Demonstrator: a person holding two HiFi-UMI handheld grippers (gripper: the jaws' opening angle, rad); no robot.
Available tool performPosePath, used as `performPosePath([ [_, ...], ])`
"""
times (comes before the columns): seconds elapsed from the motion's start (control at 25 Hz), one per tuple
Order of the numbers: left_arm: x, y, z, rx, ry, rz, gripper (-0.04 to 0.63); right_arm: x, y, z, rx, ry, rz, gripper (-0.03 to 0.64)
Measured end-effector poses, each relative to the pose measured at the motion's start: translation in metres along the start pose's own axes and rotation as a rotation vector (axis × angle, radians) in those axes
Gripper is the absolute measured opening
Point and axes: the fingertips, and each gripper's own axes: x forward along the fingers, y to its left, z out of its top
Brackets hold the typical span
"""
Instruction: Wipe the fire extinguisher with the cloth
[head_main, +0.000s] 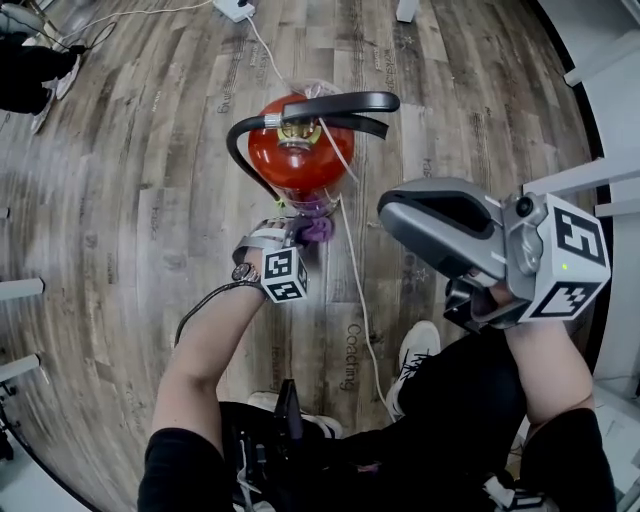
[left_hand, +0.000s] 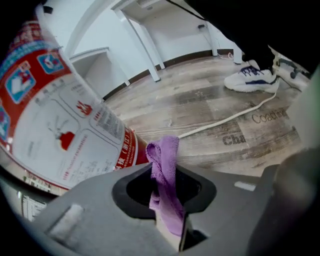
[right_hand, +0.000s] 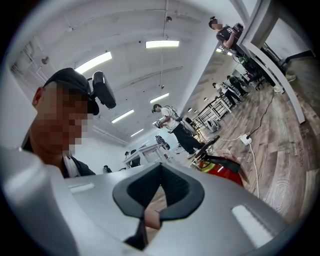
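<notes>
A red fire extinguisher (head_main: 295, 150) with a black handle (head_main: 340, 103) stands on the wooden floor, seen from above in the head view. My left gripper (head_main: 303, 228) is low against its near side, shut on a purple cloth (head_main: 318, 230). In the left gripper view the cloth (left_hand: 165, 165) hangs bunched between the jaws, right beside the extinguisher's white and red label (left_hand: 65, 115). My right gripper (head_main: 392, 212) is held up to the right of the extinguisher, apart from it, shut and empty. In the right gripper view its jaws (right_hand: 150, 210) are together, and the extinguisher (right_hand: 225, 172) shows beyond them.
A white cable (head_main: 355, 270) runs along the floor past the extinguisher to a power strip (head_main: 232, 8). My white shoe (head_main: 415, 350) is near it. White furniture legs (head_main: 590, 175) stand at the right. Another person's dark clothing (head_main: 30, 70) shows at the top left.
</notes>
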Motion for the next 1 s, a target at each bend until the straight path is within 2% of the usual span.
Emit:
performPosePath([
  [0.08,-0.023,0.004,0.017,-0.083,-0.090,-0.013,0.086,0.002,-0.002,-0.004,0.003,0.010,-0.007,0.003],
  [0.16,-0.057,0.014,0.043,-0.238,-0.241,-0.048,0.086,0.002,-0.003,-0.006,0.015,0.012,-0.011,0.003],
  [0.2,-0.079,0.024,0.057,-0.354,-0.339,-0.066,0.086,0.003,-0.002,-0.006,0.018,0.013,-0.011,0.003],
  [0.28,-0.134,0.054,0.084,-0.657,-0.572,-0.123,0.086,0.005,-0.001,-0.009,0.013,0.023,-0.016,0.003],
  [0.36,-0.196,0.086,0.108,-0.926,-0.828,-0.237,0.086,0.007,-0.002,-0.013,-0.007,0.044,-0.038,0.005],
  [0.4,-0.227,0.100,0.118,-1.007,-0.942,-0.298,0.086,0.008,-0.003,-0.015,-0.015,0.055,-0.049,0.006],
  [0.44,-0.257,0.113,0.126,-1.054,-1.039,-0.335,0.086,0.009,-0.003,-0.018,-0.016,0.066,-0.054,0.033],
  [0.52,-0.306,0.134,0.135,-1.081,-1.173,-0.329,0.086,0.013,-0.003,-0.026,-0.002,0.089,-0.047,0.088],
  [0.64,-0.348,0.150,0.143,-1.112,-1.256,-0.316,0.086,0.020,0.002,-0.034,0.014,0.119,-0.011,0.125],
  [0.72,-0.362,0.153,0.147,-1.149,-1.280,-0.337,0.087,0.026,0.008,-0.038,0.015,0.135,0.012,0.161],
  [0.8,-0.369,0.152,0.154,-1.167,-1.286,-0.362,0.089,0.032,0.015,-0.042,0.019,0.149,0.041,0.170],
  [1.0,-0.370,0.137,0.178,-1.160,-1.255,-0.395,0.091,0.041,0.029,-0.056,0.028,0.205,0.093,0.201],
])
